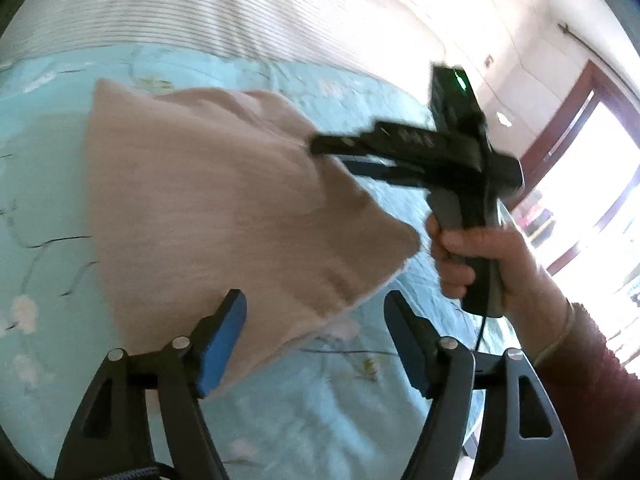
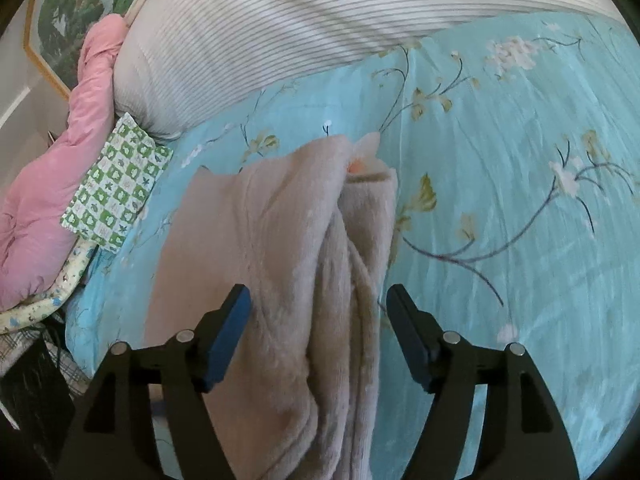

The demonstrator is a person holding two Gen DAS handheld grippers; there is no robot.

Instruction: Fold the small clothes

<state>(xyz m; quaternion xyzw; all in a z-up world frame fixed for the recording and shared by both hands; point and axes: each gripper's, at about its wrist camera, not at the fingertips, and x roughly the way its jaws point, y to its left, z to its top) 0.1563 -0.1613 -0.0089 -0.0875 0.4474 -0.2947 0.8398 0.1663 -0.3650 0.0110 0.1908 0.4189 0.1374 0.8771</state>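
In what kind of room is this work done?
Most likely a bedroom. The beige garment lies on a bed with a light blue flowered sheet, a striped quilt is piled at its far side, and a pink blanket is bunched beside it.

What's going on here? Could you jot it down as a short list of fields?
Setting: bed with a light blue floral bedsheet
Garment: beige fleece garment, partly folded, lying on the sheet
Left tongs: open, holding nothing, beside the garment's edge
Right tongs: open, hovering over the garment
Holder: person's right hand grips the right tool's handle
Nearby: pink quilt, green checked cloth, striped bedding
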